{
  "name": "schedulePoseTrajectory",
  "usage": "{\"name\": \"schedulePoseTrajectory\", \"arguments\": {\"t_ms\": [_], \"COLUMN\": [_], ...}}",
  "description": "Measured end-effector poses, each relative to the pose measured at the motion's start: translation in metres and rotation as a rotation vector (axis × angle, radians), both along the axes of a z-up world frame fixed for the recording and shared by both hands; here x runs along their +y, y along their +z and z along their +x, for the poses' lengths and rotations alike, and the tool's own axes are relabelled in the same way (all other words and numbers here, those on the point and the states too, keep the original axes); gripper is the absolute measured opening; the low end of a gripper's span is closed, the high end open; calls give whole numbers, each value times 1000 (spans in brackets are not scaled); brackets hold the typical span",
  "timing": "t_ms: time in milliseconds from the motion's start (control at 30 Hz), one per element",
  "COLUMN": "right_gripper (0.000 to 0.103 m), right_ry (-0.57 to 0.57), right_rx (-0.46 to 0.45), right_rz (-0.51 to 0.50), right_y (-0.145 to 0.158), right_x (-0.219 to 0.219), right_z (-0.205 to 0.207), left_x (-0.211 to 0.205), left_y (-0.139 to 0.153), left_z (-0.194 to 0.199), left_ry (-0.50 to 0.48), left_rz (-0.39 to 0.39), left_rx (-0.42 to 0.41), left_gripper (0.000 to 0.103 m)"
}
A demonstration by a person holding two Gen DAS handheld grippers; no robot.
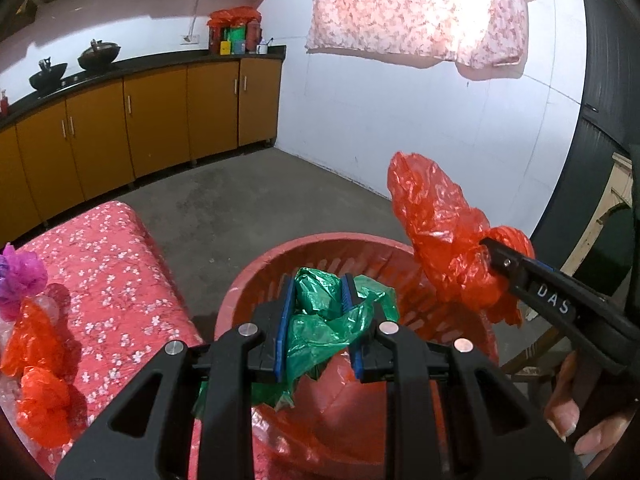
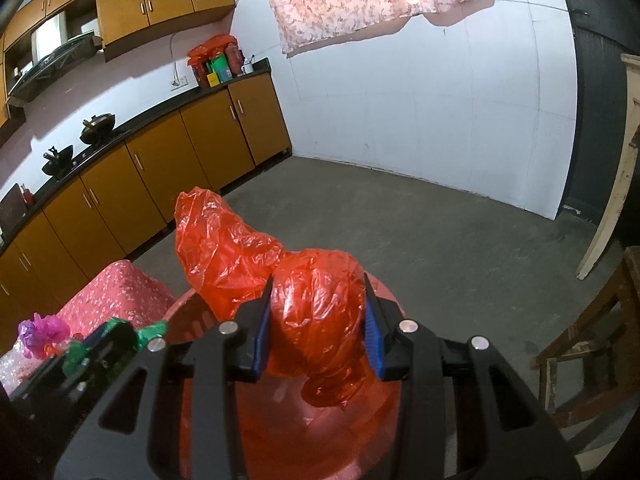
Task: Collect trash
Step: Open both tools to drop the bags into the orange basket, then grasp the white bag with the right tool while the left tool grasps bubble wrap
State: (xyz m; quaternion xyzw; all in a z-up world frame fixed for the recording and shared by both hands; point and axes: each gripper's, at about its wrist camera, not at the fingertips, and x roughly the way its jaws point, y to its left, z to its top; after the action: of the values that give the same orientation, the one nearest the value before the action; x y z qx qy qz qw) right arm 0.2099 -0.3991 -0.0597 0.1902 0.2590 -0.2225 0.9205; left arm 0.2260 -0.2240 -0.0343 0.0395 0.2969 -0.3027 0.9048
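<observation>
plastics, cloth, concrete
glossy crinkled green bag, red bag; slotted plastic basket; matt floral cloth; rough floor.

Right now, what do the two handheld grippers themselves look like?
Both are matte black plastic with cut-out linkage arms, round silver pivot pins and blue ribbed pads on the fingers. The left gripper matches the right gripper. White letters "DAS" mark the right gripper's side. No cables or sleeves show.
</observation>
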Motion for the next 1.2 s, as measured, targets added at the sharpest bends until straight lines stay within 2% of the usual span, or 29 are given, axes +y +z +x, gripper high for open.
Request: {"name": "schedulePoseTrajectory", "arguments": {"t_ms": [200,367,533,633,700,800,967,1200], "right_gripper": [44,48,50,58,62,68,70,70], "right_ry": [20,32,22,15,30,69,155,362], "right_rx": [-28,-49,-51,-55,-59,-70,-84,-76], "right_rz": [29,70,76,55,30,-13,-92,-116], "right_y": [-2,-3,-1,1,5,9,17,20], "right_x": [-7,-13,-17,-15,-9,5,44,129], "right_z": [4,3,-1,-6,-11,-17,-28,-37], "left_x": [-9,-10,-6,2,11,27,61,151], "left_y": [-6,-12,-15,-14,-10,-1,19,47], "left_z": [8,11,11,10,6,-6,-37,-69], "left_ry": [-7,-5,8,32,57,91,132,295], "left_rz": [7,6,9,8,6,5,7,-43], "left_rx": [8,28,44,46,37,14,-47,-74], "left_gripper": [25,38,41,45,52,56,62,65]}}
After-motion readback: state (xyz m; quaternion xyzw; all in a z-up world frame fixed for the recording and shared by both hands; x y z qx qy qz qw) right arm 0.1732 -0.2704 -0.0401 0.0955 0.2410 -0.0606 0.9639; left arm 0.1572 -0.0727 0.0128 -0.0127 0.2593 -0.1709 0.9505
